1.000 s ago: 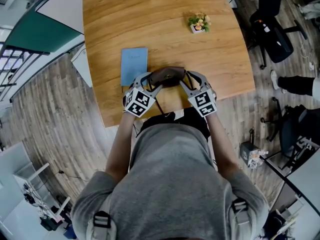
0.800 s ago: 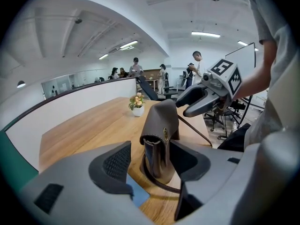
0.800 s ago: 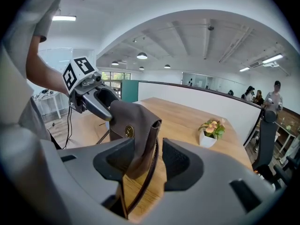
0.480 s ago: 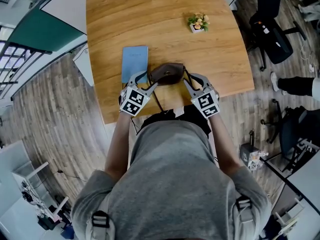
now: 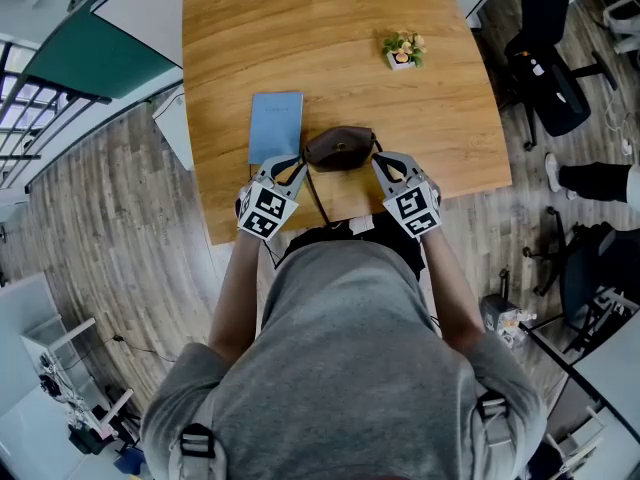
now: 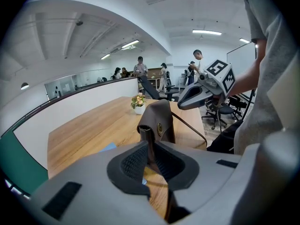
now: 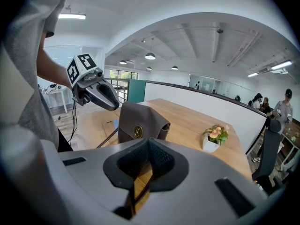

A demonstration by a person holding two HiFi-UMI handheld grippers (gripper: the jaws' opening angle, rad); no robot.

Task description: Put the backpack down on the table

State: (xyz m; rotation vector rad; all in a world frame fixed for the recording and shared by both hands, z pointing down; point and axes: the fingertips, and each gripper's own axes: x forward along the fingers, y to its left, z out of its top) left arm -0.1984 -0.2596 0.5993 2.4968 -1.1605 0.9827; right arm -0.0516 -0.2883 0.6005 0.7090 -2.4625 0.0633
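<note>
Table (image 5: 300, 38) as reference.
- Blue book (image 5: 275, 126): flat on its near-left part.
- Your left gripper (image 5: 292, 166): at near edge, jaws just closed narrow, pads pressing brown side tab (image 6: 147, 134) of backpack (image 5: 340, 149).
- Backpack: upright on table, middle of near edge.
- Your right gripper (image 5: 381, 162): same edge, jaws just closed, pads meeting each other.
- Potted plant (image 5: 402, 48): far-right part.

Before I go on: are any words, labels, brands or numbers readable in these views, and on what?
No text can be read.
Flat light-blue book: any print is too small to read.
Round gold emblem on the brown leather bag: no legible lettering.
Square black-and-white markers on the claw cubes: patterns, not words.
</note>
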